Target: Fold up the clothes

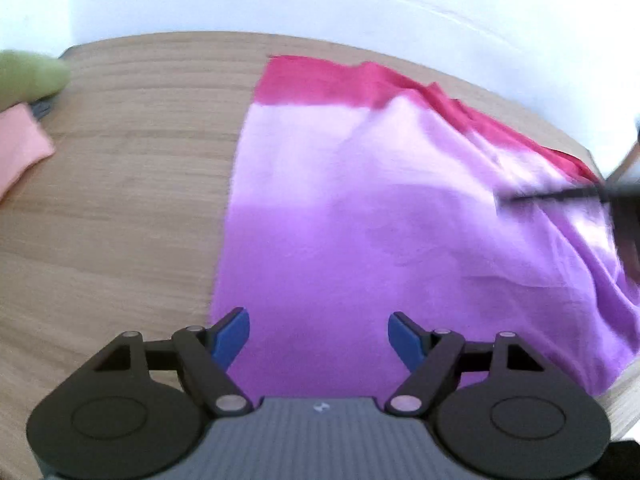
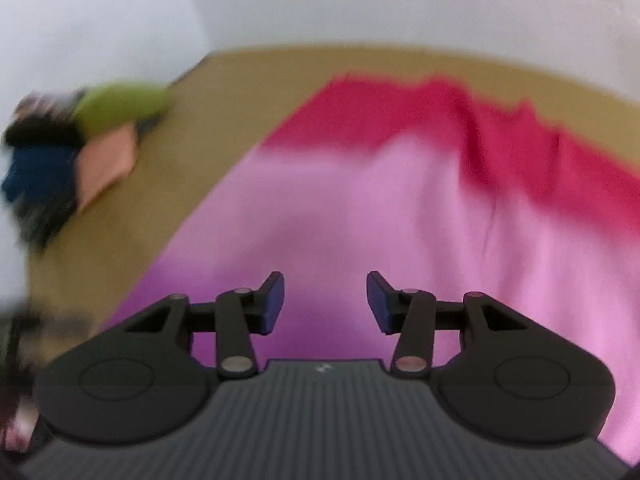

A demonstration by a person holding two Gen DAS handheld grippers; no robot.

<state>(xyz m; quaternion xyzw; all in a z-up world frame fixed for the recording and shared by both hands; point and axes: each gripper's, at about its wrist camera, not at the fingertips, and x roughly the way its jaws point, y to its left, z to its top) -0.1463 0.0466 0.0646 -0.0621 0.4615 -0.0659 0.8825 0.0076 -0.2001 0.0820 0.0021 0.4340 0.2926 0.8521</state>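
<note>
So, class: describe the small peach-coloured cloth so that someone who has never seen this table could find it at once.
Start at the wooden table, where a big pink-and-purple garment lies spread. Look to the table's far left corner, at the pile of clothes. The peach cloth is the folded one nearest the garment, beside a lime-green piece, with dark blue on its other side.

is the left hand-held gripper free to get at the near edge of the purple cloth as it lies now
Probably yes. The left hand-held gripper is open with nothing between its fingers, and the purple cloth lies flat on the wooden table right under it. Nothing sits on that near part; the folded pile lies well off to the side.
</note>
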